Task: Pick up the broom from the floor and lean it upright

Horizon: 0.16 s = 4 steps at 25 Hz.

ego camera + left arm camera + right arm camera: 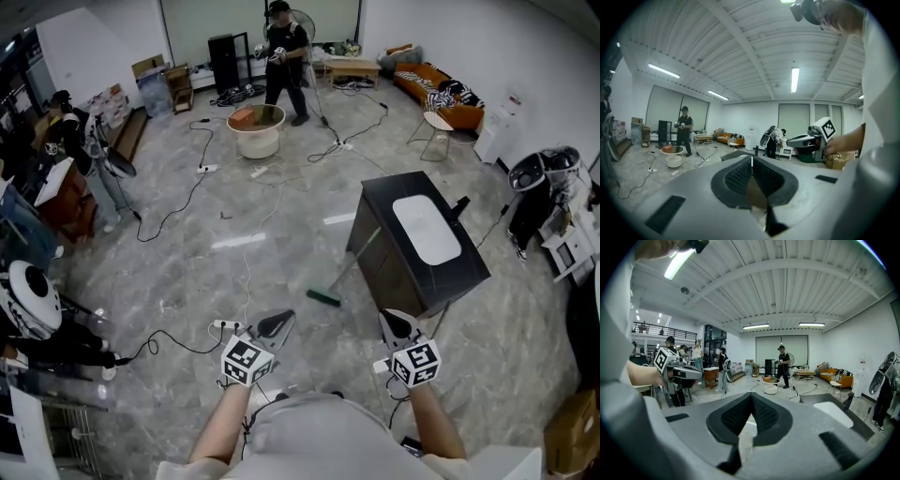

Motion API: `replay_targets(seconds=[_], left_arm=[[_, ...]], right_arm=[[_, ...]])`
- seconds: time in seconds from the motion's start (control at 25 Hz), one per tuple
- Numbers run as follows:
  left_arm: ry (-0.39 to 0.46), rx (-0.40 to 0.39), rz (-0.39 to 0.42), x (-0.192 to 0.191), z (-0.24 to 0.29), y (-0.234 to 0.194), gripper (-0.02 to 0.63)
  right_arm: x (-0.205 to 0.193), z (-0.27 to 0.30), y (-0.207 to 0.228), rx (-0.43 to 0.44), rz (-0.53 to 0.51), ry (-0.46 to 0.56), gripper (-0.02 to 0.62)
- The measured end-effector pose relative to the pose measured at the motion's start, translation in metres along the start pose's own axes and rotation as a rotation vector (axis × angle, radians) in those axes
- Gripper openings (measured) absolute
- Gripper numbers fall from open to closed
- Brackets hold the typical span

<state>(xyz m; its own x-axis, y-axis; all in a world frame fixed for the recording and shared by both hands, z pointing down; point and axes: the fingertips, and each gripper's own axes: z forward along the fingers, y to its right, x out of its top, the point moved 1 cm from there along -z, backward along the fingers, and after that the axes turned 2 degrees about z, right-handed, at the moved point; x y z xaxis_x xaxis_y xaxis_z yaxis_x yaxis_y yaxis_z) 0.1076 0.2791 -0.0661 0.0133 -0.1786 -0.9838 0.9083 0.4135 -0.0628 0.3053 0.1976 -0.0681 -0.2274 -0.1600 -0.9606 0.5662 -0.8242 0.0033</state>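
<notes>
Broom [325, 297]: green head down on the grey marbled floor [234, 272], ahead of us and between the two tongs. The thin handle slants up to the right, and its upper end seems to rest against the left face of the black cabinet [394, 272]. The broom is in neither grip.

Left tongs [275, 325]: held low over the floor, near the broom head but apart from it. Jaws pressed together, nothing between them in the left gripper view.

Right tongs [395, 324]: just before the cabinet's near corner and likewise clear of the broom. Jaws closed tip to tip and empty in the right gripper view.

The cabinet has a white inset panel on its top.

Further out we note a power strip with a black cable [178, 343] on the floor left of the left tongs. At the far end of the room are a white tub [256, 134], a person in black [284, 61] standing beside it, and an orange sofa [422, 82] along the right wall.
</notes>
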Motion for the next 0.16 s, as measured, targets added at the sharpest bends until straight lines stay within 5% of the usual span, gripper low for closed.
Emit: replay_targets(seconds=[0.16], left_arm=[[0.004,0.0,-0.003,-0.0014,0.0069,-0.007,0.012]], right_arm=[[-0.0004,0.0078,0.0044,0.0,-0.002,0.001,0.0]])
